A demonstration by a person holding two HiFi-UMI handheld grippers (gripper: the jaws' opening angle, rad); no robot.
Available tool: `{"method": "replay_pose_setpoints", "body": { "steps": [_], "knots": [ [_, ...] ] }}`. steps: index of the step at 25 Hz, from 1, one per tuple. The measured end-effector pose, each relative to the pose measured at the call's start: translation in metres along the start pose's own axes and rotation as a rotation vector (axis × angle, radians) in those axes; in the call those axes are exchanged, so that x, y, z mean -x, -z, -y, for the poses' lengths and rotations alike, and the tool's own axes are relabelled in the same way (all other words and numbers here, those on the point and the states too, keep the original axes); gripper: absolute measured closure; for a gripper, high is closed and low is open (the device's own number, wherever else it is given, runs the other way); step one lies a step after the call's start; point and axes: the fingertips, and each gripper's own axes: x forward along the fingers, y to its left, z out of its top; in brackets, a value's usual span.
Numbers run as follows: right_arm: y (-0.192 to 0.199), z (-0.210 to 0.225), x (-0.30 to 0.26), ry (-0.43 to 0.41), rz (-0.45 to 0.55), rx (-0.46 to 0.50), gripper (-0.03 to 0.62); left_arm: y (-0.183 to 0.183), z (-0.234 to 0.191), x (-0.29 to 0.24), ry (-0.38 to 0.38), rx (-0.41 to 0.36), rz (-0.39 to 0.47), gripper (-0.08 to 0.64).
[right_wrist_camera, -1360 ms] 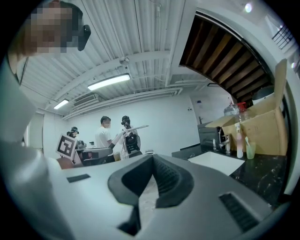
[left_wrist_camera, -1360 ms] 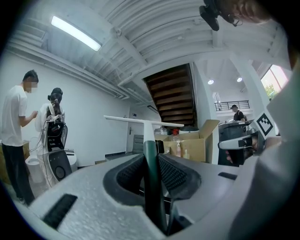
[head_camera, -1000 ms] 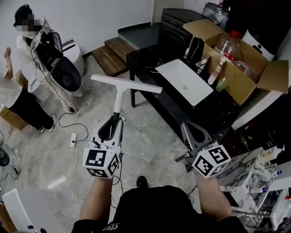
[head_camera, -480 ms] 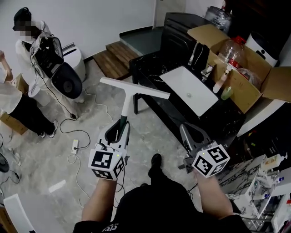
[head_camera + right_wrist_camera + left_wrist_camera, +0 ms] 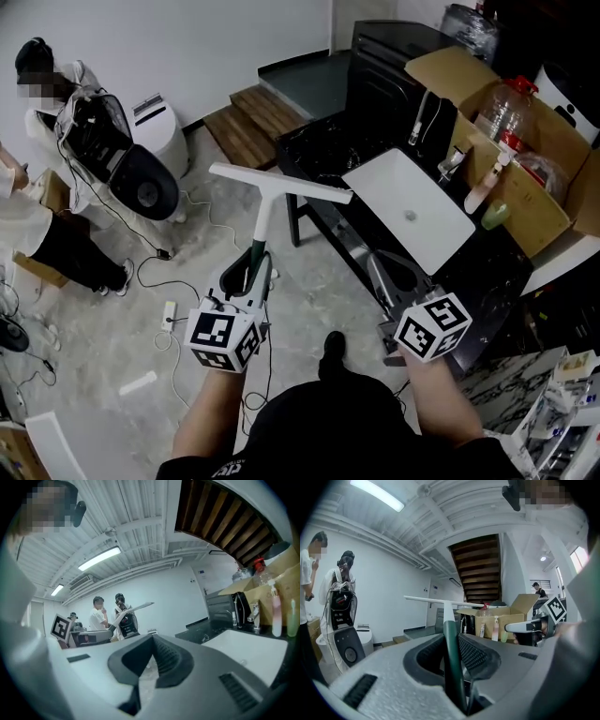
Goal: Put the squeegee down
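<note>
The squeegee has a long white blade and a dark green handle. My left gripper is shut on that handle and holds the tool level, with the blade out ahead over the floor, just left of the black counter. In the left gripper view the handle runs between the two ribbed pads and the blade crosses the view. My right gripper is shut with nothing in it, at the counter's near edge. The right gripper view shows the blade off to the left.
A white basin lies on the black counter, with a faucet and bottles behind it. Open cardboard boxes stand at the right. Two people and a white machine are at the left. Cables trail on the floor.
Both grippers have moved forward toward the black counter, which now lies closer and lower in the head view. The squeegee stays in the left gripper's hold.
</note>
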Motion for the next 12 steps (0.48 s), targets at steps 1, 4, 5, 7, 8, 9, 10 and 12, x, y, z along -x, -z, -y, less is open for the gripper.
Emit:
{"method": "replay_pose_setpoints", "body": {
  "steps": [1,4,5,7,8,9,10,12],
  "knots": [
    [-0.001,0.01,-0.009,-0.004,-0.007,-0.004,0.586,0.0,-0.002,-0.013,0.001,0.0,-0.009,0.456],
    [-0.009,0.042,-0.036,-0.014,-0.019,-0.011,0.586,-0.004,-0.009,-0.053,0.0,-0.008,-0.03,0.456],
    [-0.013,0.053,-0.044,-0.016,-0.018,-0.012,0.586,-0.007,-0.012,-0.067,-0.004,-0.008,-0.032,0.456],
    [-0.021,0.076,-0.059,-0.017,-0.012,-0.019,0.586,-0.012,-0.017,-0.095,-0.009,-0.003,-0.034,0.456],
    [-0.024,0.086,-0.065,-0.017,-0.01,-0.022,0.586,-0.014,-0.018,-0.107,-0.006,-0.001,-0.034,0.456],
    [-0.027,0.095,-0.07,-0.018,-0.01,-0.022,0.586,-0.017,-0.018,-0.118,-0.001,-0.002,-0.032,0.456],
    [-0.03,0.103,-0.075,-0.018,-0.013,-0.018,0.586,-0.02,-0.017,-0.128,0.005,-0.005,-0.029,0.456],
    [-0.036,0.117,-0.084,-0.014,-0.022,-0.008,0.586,-0.025,-0.018,-0.147,0.014,-0.005,-0.022,0.456]
  ]
}}
